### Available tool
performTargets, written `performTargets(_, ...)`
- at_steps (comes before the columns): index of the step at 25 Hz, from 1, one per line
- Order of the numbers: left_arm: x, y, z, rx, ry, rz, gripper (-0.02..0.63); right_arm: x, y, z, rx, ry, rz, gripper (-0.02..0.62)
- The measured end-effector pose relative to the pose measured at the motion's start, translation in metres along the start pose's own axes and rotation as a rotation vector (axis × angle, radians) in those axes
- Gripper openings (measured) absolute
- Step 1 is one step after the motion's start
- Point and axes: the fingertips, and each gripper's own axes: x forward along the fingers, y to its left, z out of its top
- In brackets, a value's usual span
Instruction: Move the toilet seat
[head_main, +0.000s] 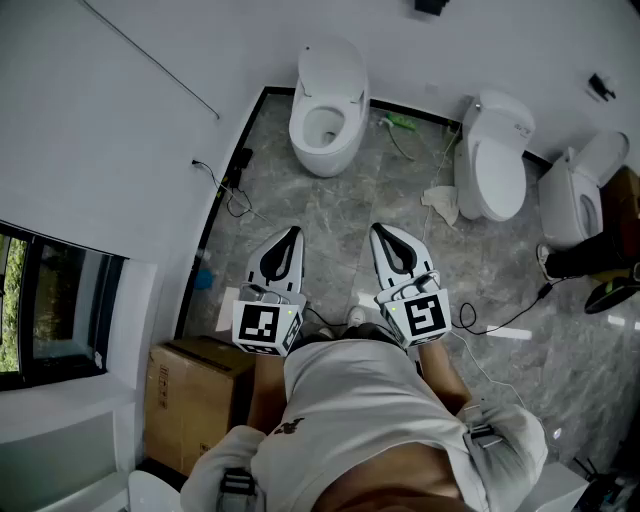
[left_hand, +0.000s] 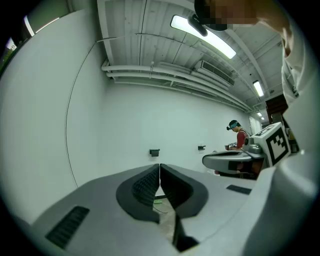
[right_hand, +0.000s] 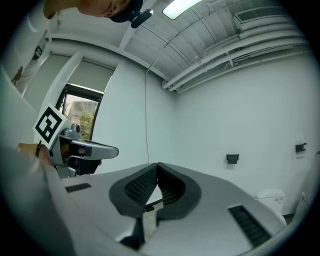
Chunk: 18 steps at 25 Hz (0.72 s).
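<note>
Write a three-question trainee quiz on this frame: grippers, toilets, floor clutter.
1. True or false: the left hand-held gripper and the right hand-held gripper both have their jaws together and hold nothing.
2. Pick one: the white ceramic toilet straight ahead of the grippers has A) its lid down, B) its bowl open to view, C) a box on it.
3. Fill in: the brown cardboard box stands on the person's ____ side.

Key: 1 true; 2 B; 3 left.
</note>
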Motion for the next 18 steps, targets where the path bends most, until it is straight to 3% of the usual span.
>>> performTargets(18, 0.02, 0.019, -0.012, -0.027, 0.009, 0.055, 0.025, 0.027, -0.018, -0.015, 0.002, 0.03, -0.013, 0.021)
